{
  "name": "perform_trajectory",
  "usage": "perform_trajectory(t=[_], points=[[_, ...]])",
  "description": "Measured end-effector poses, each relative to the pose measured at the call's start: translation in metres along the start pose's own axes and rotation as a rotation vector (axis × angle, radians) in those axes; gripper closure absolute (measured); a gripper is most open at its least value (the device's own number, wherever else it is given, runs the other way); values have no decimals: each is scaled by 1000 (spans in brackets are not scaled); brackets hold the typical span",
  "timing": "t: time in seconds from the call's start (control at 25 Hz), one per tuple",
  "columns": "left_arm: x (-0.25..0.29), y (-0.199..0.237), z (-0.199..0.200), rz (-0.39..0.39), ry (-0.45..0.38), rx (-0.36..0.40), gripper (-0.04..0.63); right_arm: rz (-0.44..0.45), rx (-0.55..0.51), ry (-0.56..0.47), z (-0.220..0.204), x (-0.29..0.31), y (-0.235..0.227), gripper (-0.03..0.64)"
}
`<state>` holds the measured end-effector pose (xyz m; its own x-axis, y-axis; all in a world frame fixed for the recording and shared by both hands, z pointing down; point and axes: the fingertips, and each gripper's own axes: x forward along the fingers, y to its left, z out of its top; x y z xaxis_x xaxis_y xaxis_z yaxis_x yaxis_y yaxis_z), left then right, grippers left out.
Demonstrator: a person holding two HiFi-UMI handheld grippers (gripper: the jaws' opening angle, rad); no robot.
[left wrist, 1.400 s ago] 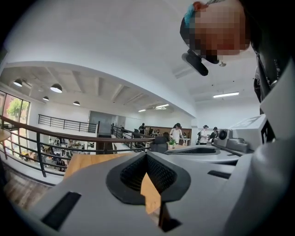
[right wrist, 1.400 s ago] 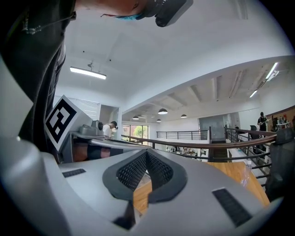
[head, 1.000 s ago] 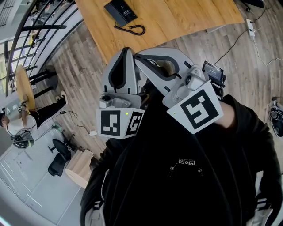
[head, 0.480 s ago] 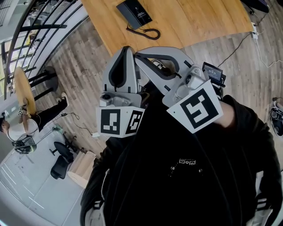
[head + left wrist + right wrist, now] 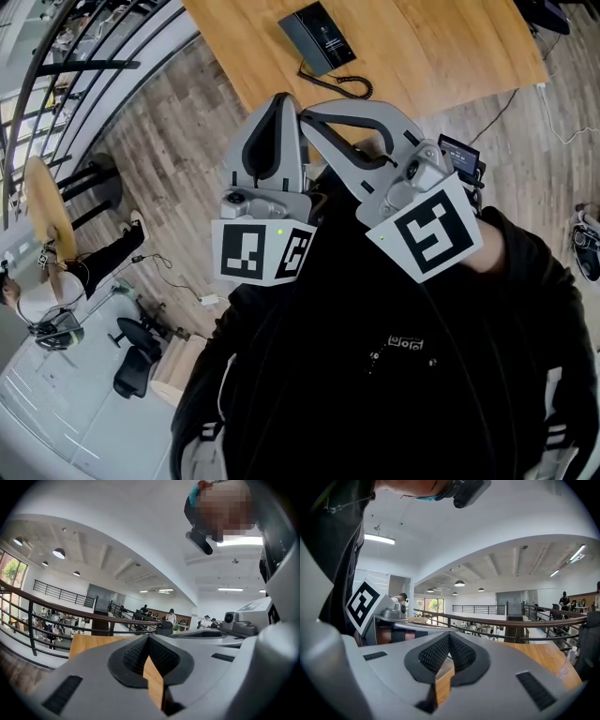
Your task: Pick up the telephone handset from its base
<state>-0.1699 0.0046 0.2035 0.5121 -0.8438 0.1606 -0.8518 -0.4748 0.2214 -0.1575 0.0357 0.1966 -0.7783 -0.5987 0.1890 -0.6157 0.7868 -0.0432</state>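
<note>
In the head view a dark telephone (image 5: pixel 322 37) lies on the wooden table (image 5: pixel 441 47) at the top, handset on its base, its coiled cord (image 5: pixel 347 86) trailing toward the near edge. Both grippers are held close to the person's chest, well short of the table. The left gripper (image 5: pixel 281 101) points toward the table with its jaws together and nothing between them. Beside it the right gripper (image 5: pixel 314 120) angles inward, also shut and empty. In the left gripper view the left gripper (image 5: pixel 148 639) shows meeting pads, as does the right gripper (image 5: pixel 449 637) in its own view.
Wood-plank floor lies between me and the table. A black railing (image 5: pixel 84 56) runs along the left, with a round side table (image 5: pixel 42 187) beyond. A cable (image 5: pixel 525 89) crosses the floor at right. A water bottle (image 5: pixel 565 665) stands on the table.
The telephone and table have slid right and nearer in the head view as the person moves toward them. Both grippers keep the same shut pose in front of the chest.
</note>
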Motion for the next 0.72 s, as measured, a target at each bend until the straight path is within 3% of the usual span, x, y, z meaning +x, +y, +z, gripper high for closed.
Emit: perform_trajectory(t=[0.28,0.72], points=[[-5,43,0,-18,1,-40,591,-4,7,36,2,43,10,598],[-17,54,-10,32,-16,-102,591,75,-15,85,-6,51,24,598]])
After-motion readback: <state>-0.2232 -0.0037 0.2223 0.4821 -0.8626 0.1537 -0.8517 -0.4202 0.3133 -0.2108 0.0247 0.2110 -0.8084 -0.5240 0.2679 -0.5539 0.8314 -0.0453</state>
